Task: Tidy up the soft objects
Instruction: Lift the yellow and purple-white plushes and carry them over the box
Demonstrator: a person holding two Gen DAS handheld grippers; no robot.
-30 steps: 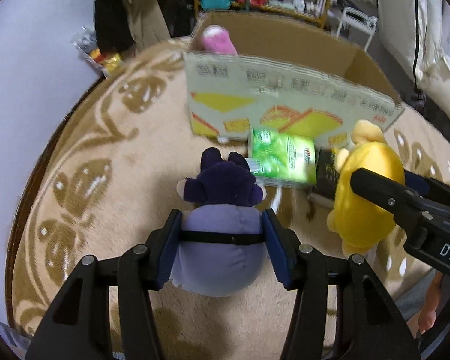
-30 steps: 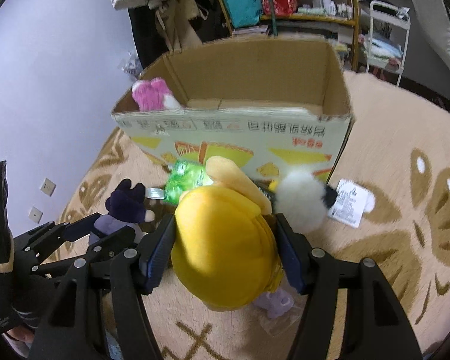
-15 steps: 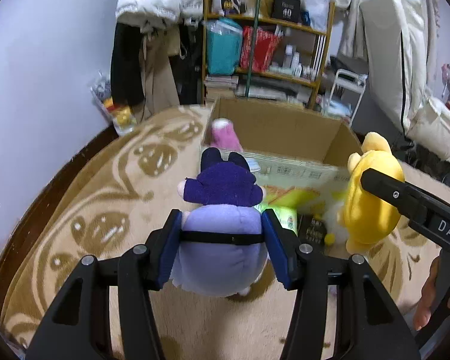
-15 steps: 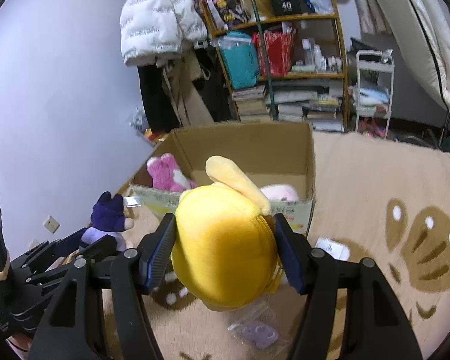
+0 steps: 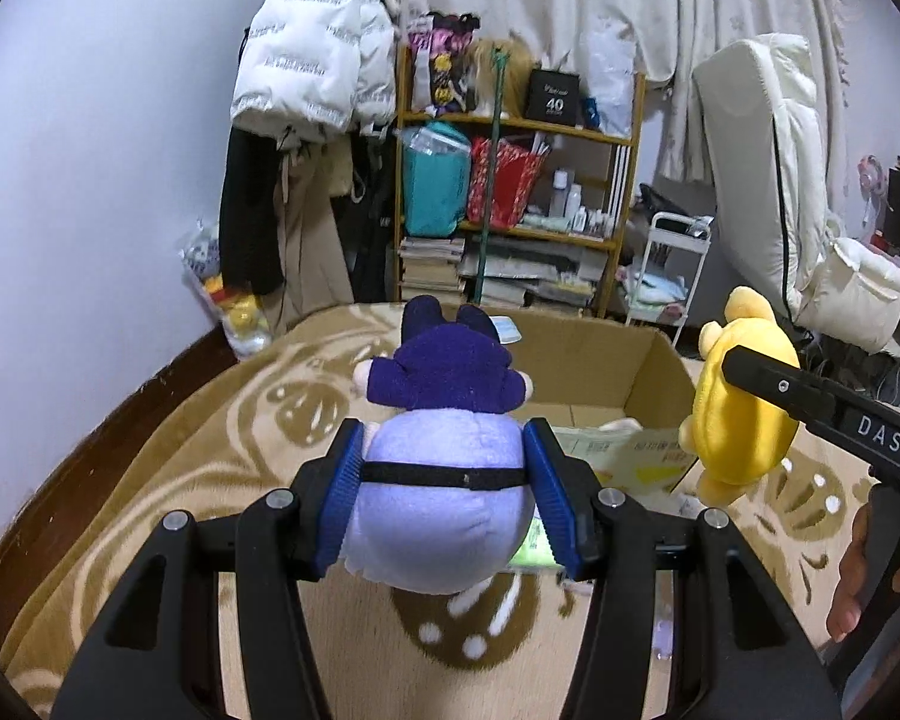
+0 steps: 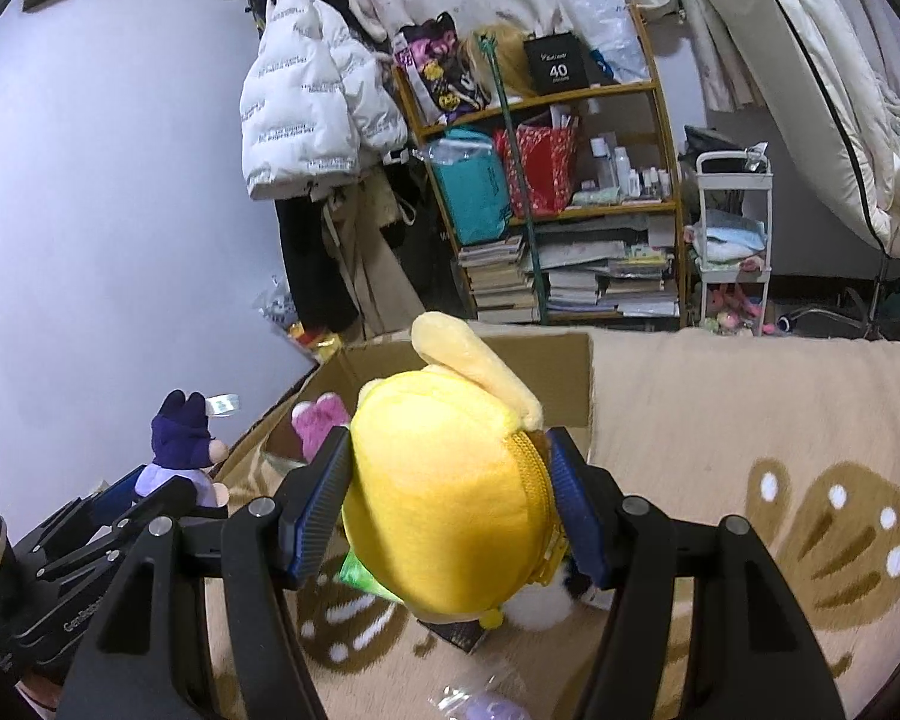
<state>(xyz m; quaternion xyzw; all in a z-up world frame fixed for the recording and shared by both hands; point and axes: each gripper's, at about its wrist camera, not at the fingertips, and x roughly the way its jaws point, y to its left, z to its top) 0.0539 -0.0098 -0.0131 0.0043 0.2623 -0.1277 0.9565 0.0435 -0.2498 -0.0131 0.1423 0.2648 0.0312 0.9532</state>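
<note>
Got my left gripper (image 5: 444,495) clamped on the purple plush (image 5: 441,468), pads squeezing its pale belly from both sides, held up just in front of the box (image 5: 642,384). My right gripper (image 6: 447,507) has the yellow plush (image 6: 450,498) pinched snug between its pads too, right beside the box's near edge, a pink toy (image 6: 318,423) sitting inside.

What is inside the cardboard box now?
A pink plush toy sits inside the cardboard box. The yellow plush toy in the right gripper hides much of the box's floor.
</note>
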